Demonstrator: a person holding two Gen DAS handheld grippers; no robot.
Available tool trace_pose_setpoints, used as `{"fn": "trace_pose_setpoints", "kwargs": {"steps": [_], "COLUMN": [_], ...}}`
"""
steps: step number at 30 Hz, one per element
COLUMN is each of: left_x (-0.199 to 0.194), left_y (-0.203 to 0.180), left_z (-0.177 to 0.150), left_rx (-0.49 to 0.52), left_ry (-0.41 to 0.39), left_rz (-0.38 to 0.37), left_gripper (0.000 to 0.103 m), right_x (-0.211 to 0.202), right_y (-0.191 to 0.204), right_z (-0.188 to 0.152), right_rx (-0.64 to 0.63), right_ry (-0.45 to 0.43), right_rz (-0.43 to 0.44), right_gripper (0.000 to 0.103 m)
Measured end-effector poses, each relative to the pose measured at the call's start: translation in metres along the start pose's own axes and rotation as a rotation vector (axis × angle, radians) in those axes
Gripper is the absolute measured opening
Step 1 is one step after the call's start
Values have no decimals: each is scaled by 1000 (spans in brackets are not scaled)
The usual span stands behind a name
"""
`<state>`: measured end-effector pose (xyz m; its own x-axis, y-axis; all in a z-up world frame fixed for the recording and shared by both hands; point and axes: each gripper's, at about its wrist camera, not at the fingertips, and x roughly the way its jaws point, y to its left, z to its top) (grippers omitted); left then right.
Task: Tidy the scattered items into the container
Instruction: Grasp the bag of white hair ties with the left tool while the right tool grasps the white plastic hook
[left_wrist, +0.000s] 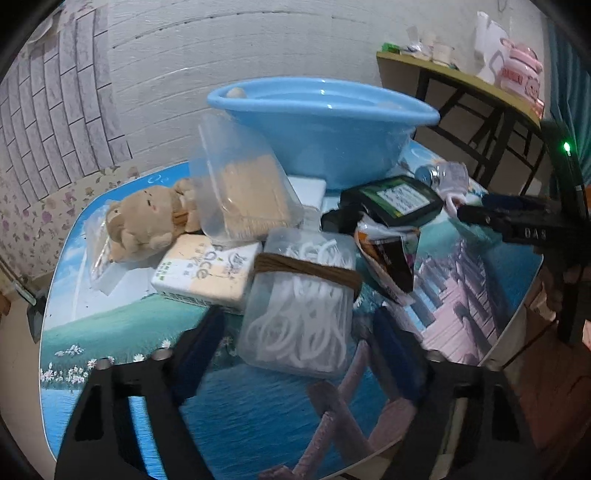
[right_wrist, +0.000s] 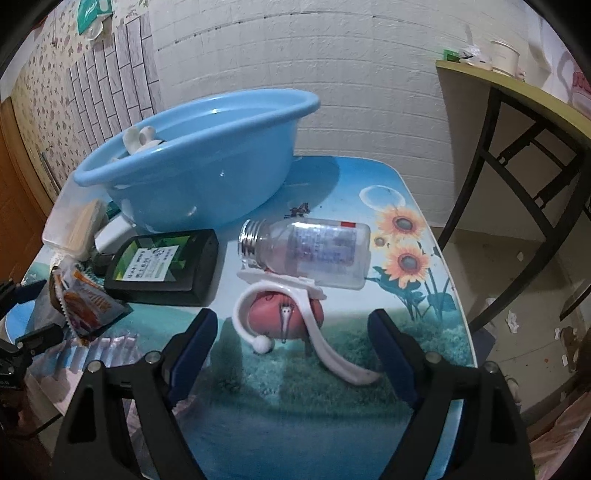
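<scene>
Both grippers spread wide, nothing held. Left gripper (left_wrist: 295, 354) low over table (left_wrist: 110, 325), fingers either side of clear box (left_wrist: 299, 302) of white cord, not touching it. Right gripper (right_wrist: 291, 354) hovers in front of white hook (right_wrist: 314, 325), clear of it. Blue basin (right_wrist: 199, 162) at back of table, white toy (right_wrist: 138, 138) inside. In front of basin: bottle (right_wrist: 306, 251) on its side touching hook, black pack (right_wrist: 162, 266), snack bag (right_wrist: 83, 302), swab bag (left_wrist: 243, 192), plush bear (left_wrist: 144, 221), tissue pack (left_wrist: 207, 273)

basin (right_wrist: 192, 162): 1 | clear bottle (right_wrist: 306, 251): 1 | black bottle (right_wrist: 162, 266): 1 | plush bear (left_wrist: 144, 221): 1 | tissue pack (left_wrist: 203, 269): 1
</scene>
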<state>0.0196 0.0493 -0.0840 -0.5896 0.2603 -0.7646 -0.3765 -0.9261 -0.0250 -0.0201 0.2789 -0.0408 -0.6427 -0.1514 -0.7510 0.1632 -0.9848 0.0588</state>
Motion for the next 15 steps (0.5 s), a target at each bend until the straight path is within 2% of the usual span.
{"fn": "trace_pose_setpoints", "kwargs": {"steps": [2, 3, 9, 15], "left_x": [1, 0, -6, -15], "left_y": [-1, 0, 2, 6], "left_z": [-1, -1, -3, -8], "left_rx": [3, 1, 4, -10], "left_ry": [6, 2, -11, -13], "left_rz": [7, 9, 12, -4], "left_gripper": [59, 57, 57, 57], "right_x": [5, 7, 6, -4], "right_y": [0, 1, 5, 11], "right_z": [2, 3, 3, -7], "right_rx": [-4, -7, -36, -61], "right_ry": [10, 17, 16, 23], "right_rz": [-11, -15, -5, 51], "right_gripper": [83, 76, 49, 49]}}
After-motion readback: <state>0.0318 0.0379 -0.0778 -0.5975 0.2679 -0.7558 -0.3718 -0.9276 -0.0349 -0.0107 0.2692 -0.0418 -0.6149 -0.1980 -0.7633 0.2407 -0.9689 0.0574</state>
